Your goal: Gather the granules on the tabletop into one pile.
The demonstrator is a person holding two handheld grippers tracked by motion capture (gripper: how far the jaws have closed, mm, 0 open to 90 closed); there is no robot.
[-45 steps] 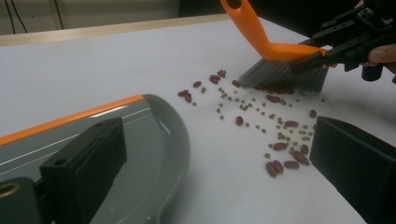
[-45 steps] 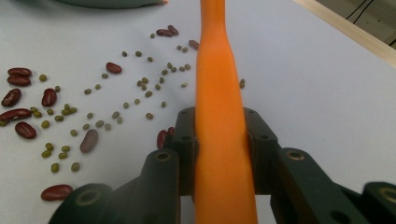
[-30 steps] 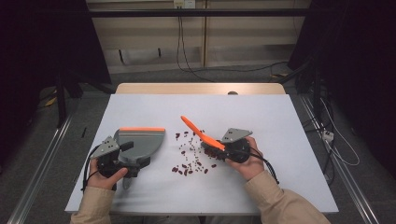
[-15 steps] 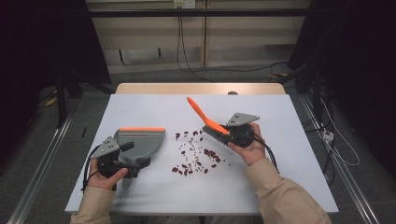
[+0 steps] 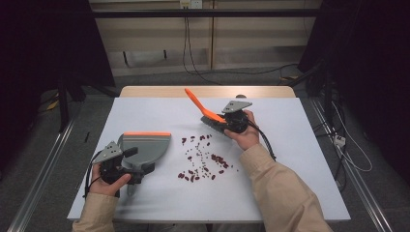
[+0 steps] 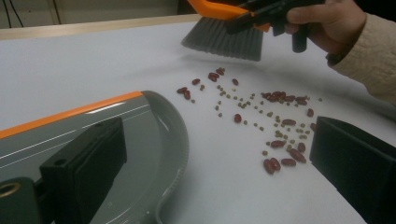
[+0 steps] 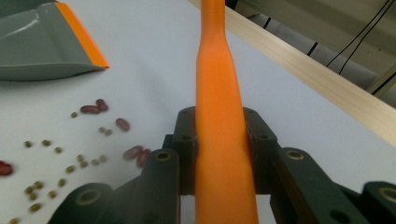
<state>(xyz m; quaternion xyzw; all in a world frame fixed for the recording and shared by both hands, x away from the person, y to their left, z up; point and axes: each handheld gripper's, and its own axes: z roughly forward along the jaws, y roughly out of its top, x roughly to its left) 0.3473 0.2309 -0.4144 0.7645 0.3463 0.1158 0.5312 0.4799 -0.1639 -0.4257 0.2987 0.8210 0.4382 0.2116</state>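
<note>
At the desk's [image 5: 145, 108] eight o'clock edge in the high view, the left hand-held gripper [image 5: 126, 170] is clamped on the handle of the grey dustpan [image 5: 145, 147], whose orange lip faces twelve o'clock. Toward the middle, red beans and small green ones [image 5: 200, 159] lie scattered between the pan and the brush, just beside the pan at its three o'clock. At about one o'clock from the scatter, the right hand-held gripper [image 5: 223, 123] is clamped on the orange brush [image 5: 199, 102], bristles down beyond the beans, handle slanting toward eleven o'clock.
</note>
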